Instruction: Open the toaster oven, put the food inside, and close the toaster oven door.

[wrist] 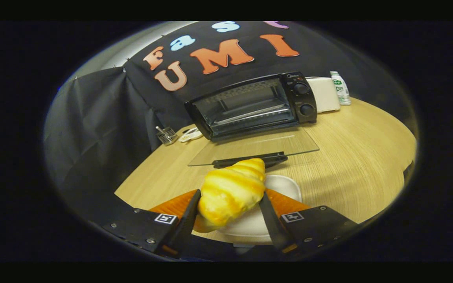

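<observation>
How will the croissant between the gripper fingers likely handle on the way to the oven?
The croissant looks puffy, so probably light and squashy. The gripper presses both its sides, above the white plate. Its tapered, glossy shape might slip or pivot if the hold loosens.

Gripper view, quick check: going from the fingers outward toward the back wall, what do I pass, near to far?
Gripper shut on the croissant → white plate under it → open glass oven door lying flat → toaster oven → white box and bottle at the back.
</observation>
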